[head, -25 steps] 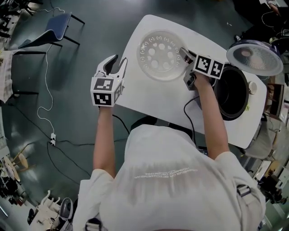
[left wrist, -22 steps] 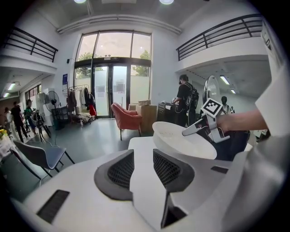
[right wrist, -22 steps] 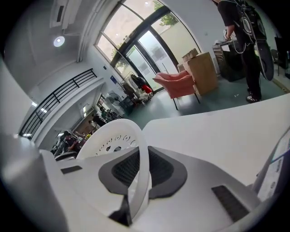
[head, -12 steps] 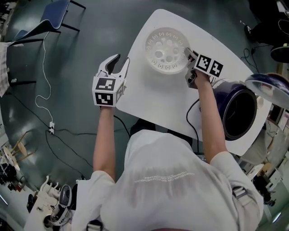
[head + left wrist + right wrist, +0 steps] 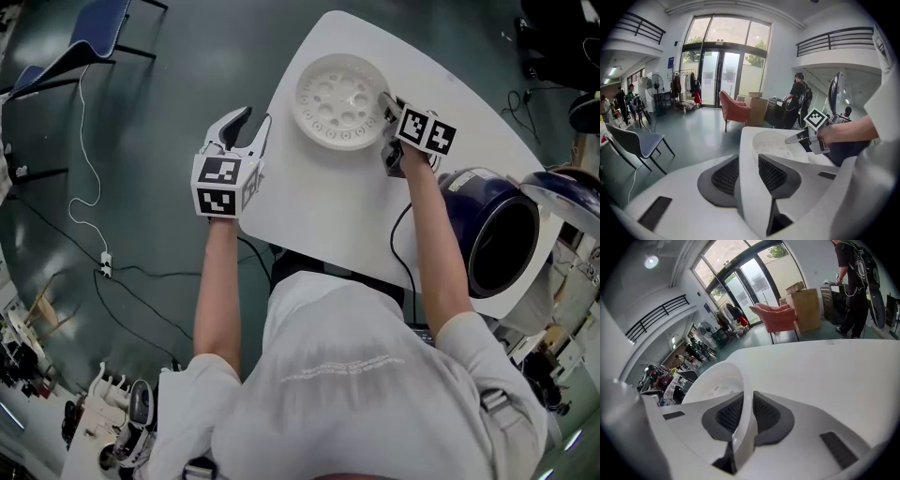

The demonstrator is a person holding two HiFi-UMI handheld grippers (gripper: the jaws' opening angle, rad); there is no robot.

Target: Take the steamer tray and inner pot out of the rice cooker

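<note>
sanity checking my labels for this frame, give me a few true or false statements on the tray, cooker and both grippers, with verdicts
1. The steamer tray is out of the rice cooker. True.
2. The right gripper has let go of the tray. False: its jaws are closed on the tray's rim.
3. The left gripper holds the inner pot. False: its jaws are apart and grip nothing.
4. The cooker's lid is open. True.
5. The cooker stands on the floor. False: it is on the white table.

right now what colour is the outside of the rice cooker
Dark blue. The rice cooker shows best in the head view.
</note>
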